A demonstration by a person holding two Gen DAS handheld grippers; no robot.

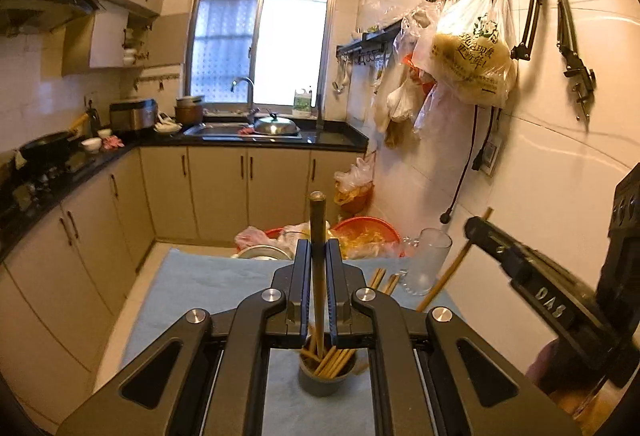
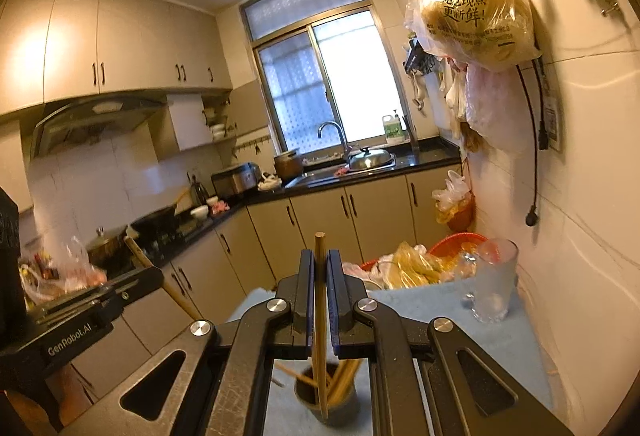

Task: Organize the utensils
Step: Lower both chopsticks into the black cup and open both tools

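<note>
Left gripper (image 1: 319, 276) pinches one dark chopstick (image 1: 318, 236) between narrow jaws; right gripper (image 2: 320, 284) likewise clamps a pale bamboo chopstick (image 2: 319, 316). Each stick stands nearly upright, gripped in its upper part, its lower end over the grey cup (image 1: 327, 376) of chopsticks below the jaws. Likely light, stiff, smooth: prone to pivoting, so a mid-shaft hold suits better.

Blue-grey cloth (image 1: 208, 284) is covering the table. Tan chopsticks (image 1: 334, 362) are showing in a dark grey cup (image 1: 326, 382). Orange-red basin (image 1: 370, 228) is sitting beyond a clear glass mug (image 1: 426, 262). Beige cabinets (image 1: 218, 192) are running under a black countertop (image 1: 336, 138). Both grippers are showing black.
</note>
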